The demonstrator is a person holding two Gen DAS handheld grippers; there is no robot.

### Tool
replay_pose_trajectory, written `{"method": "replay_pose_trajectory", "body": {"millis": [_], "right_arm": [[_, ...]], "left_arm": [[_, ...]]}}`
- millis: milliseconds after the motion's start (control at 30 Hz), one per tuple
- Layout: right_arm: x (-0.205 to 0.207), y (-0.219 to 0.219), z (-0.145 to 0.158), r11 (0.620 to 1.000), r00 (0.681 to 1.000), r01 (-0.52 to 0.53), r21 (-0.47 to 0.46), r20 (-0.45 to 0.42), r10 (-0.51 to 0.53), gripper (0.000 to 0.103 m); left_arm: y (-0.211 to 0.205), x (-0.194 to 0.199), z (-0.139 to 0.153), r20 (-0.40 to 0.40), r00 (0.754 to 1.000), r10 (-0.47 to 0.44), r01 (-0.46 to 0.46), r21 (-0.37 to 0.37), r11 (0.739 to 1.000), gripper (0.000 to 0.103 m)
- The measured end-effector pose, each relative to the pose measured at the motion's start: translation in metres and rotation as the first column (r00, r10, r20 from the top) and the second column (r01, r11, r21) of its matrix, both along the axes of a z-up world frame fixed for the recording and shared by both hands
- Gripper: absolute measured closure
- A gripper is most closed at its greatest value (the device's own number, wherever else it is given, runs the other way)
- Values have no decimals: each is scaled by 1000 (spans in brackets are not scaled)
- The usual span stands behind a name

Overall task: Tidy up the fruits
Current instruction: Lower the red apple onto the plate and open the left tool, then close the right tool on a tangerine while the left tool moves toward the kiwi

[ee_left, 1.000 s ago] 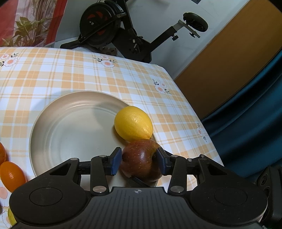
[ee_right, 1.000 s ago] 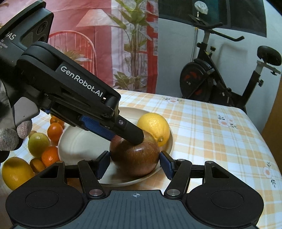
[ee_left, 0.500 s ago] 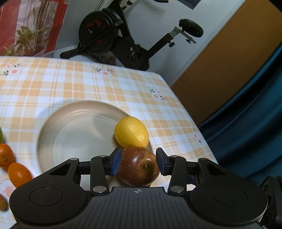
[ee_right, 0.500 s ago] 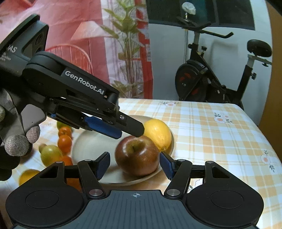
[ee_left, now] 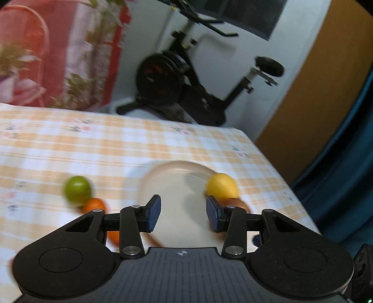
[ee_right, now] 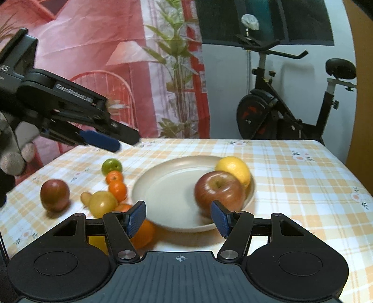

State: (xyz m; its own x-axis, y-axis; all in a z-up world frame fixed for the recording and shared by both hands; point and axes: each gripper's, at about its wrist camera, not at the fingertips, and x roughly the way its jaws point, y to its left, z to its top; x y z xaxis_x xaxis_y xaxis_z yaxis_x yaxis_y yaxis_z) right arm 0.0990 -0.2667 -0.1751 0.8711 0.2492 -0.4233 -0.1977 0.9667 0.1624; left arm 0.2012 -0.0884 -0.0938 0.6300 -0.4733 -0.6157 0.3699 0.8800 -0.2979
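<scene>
Ahead of the fingers a table [ee_right: 291, 167] spreads under an orange-and-white checked cloth printed with small flowers. Beyond its far edge a black exercise bike [ee_right: 277, 111] stands against a white wall [ee_right: 223, 93], with a dark window [ee_right: 303, 18] above it. Left of the bike hangs a red and pink curtain [ee_right: 93, 46] printed with green plants and a chair. Off to the right of the fingers are an orange-brown panel [ee_left: 310, 88] and a dark teal drape [ee_left: 349, 163]. The light is dim and warm.
</scene>
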Motion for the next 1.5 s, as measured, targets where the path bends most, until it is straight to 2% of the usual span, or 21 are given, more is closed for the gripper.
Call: {"method": "replay_pose_trajectory", "body": {"millis": [233,533,833,1333,1500], "right_arm": [[-2,18,-3,999,999,-34,-2,-32,34,45],[-2,24,-10,1000,998,-6,27,-64,8,45],[-4,26,-20,1000,1000,4,6,-21,-3,47],[-4,31,-22,998,998,-66,6,-17,66,49],[-1,34,-24,994,993,-106,8,-43,107,54]], "left_arm": [[44,-19,2,60,989,135,-139,58,989,58],[71,-44,-3,145,963,229,-248,127,961,58],[77,-72,-15,191,954,230,-262,159,952,57],[74,-72,-30,161,960,231,-259,183,948,57],[71,-73,-32,162,962,221,-250,195,948,57]]}}
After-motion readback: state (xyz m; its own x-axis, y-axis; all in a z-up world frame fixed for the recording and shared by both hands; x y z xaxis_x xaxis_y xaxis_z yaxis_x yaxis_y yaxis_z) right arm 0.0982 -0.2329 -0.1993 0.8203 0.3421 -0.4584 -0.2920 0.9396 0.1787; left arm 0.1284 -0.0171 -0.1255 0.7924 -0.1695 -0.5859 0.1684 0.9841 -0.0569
